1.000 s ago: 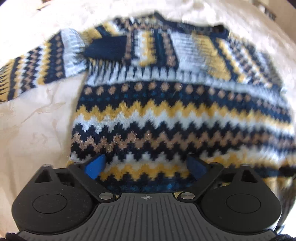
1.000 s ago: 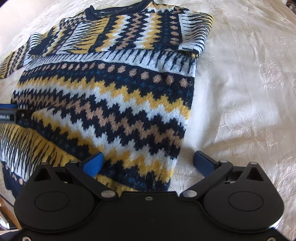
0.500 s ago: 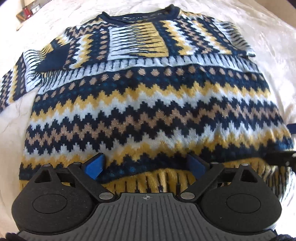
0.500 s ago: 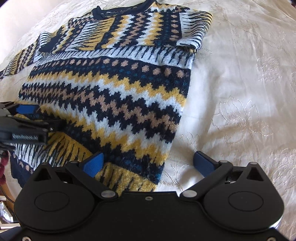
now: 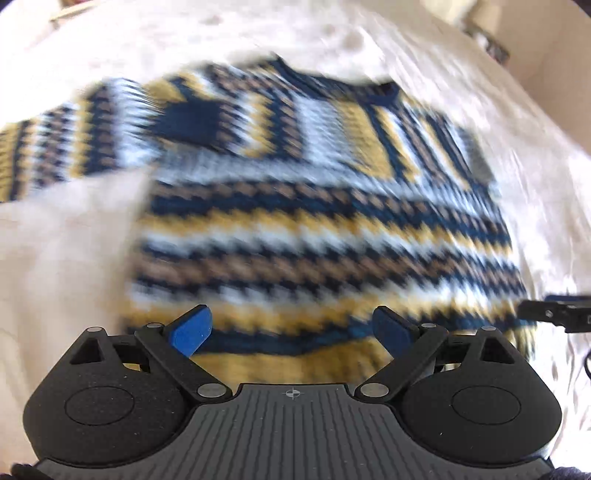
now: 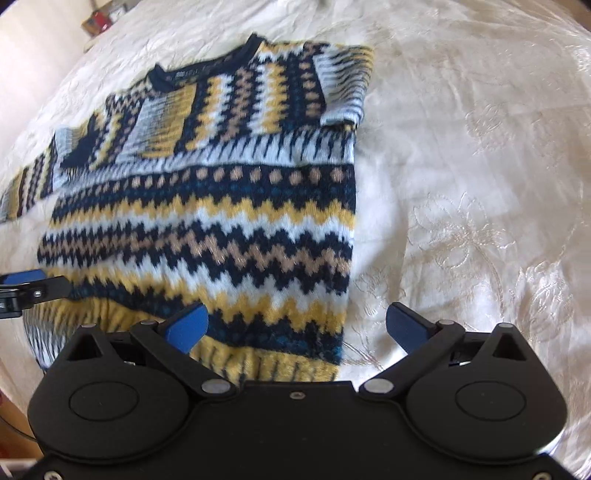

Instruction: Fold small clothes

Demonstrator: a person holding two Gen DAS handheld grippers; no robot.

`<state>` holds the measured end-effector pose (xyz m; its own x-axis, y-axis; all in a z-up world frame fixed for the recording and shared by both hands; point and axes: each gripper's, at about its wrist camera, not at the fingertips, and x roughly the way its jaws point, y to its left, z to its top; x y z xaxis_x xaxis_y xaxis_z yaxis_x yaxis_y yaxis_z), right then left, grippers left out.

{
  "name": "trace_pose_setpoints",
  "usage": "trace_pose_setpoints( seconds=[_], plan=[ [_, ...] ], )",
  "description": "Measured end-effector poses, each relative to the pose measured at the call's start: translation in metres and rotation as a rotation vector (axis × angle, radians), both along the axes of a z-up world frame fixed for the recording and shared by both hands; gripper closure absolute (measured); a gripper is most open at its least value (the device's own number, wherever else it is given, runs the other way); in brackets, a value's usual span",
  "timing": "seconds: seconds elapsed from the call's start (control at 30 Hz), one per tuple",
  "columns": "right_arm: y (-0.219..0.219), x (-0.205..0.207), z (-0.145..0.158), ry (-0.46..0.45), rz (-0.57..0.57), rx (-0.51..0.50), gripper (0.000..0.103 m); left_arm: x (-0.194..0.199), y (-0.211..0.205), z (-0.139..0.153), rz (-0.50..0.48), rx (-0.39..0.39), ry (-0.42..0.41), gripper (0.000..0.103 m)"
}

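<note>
A patterned knit sweater [image 6: 221,206] in navy, yellow, tan and pale blue lies flat on a bed under a cream embroidered bedspread [image 6: 480,221], collar toward the far edge and hem toward the near edge. Its right sleeve is already turned in across the chest, while the left sleeve [image 5: 55,147] stretches out toward the left side of the bed, so the fold looks partly done. The left hand-held gripper [image 5: 291,328] hovers over the hem with its blue pads spread wide and nothing between them; its view is smeared with motion blur. The right hand-held gripper [image 6: 295,325] hangs just over the sweater's near right corner, jaws likewise spread and empty. The step in hand seems to be the approach to the hem. The next move probably calls for each gripper to come down on a hem corner, close on both knit layers together, and carry the hem up toward the collar; the loose left sleeve may want tucking first. The bedspread is wrinkled and glossy. Blurred clutter shows past the far left corner [image 6: 98,22], too indistinct to name.
</note>
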<state>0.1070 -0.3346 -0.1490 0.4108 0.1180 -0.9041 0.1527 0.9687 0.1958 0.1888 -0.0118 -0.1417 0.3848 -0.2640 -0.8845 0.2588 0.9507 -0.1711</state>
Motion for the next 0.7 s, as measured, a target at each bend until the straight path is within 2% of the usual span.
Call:
trace_pose_setpoints(
  seconds=[0.27,0.5,0.7],
  plan=[
    [0.044,0.015,0.016,-0.079,-0.097,0.027,0.001,0.046,0.114,0.021,0.214,-0.022,-0.05,0.008],
    [0.105,0.036,0.02,-0.097,-0.058,0.045,0.001,0.081,0.206,0.022,0.369,-0.013,-0.075,0.008],
    [0.148,0.056,0.019,-0.093,-0.019,0.044,0.001,0.107,0.263,0.018,0.466,-0.027,-0.091,0.008]
  ],
)
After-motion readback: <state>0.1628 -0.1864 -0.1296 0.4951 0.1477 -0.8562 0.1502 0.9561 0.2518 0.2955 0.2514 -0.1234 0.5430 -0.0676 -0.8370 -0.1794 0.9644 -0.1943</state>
